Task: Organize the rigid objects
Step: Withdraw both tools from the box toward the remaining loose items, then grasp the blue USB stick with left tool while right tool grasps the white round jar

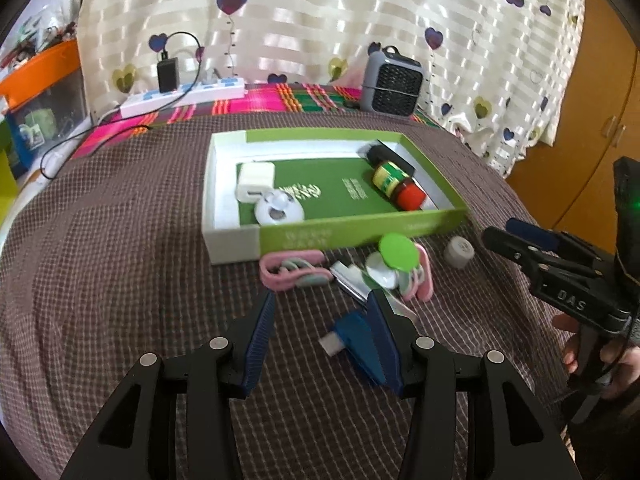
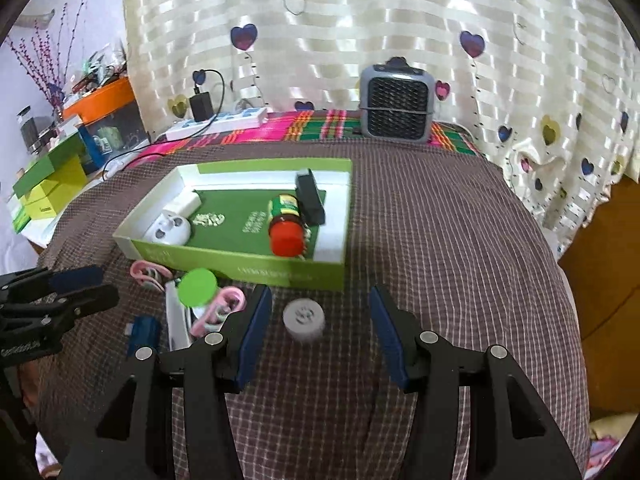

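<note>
Right wrist: right claw (image 2: pixel 320 320) open, empty (grey cap (image 2: pixel 303 319) between fingers); green box (image 2: pixel 240 268) beyond.

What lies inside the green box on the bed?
Inside the green box: a white charger, a round white case, a red-capped bottle and a black block. The bottle hides something small beside it.

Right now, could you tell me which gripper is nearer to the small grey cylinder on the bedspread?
Right. The right gripper is open with the grey cylinder just ahead between its fingers; the left gripper is open over by the blue item, off to the cylinder's side.
</note>
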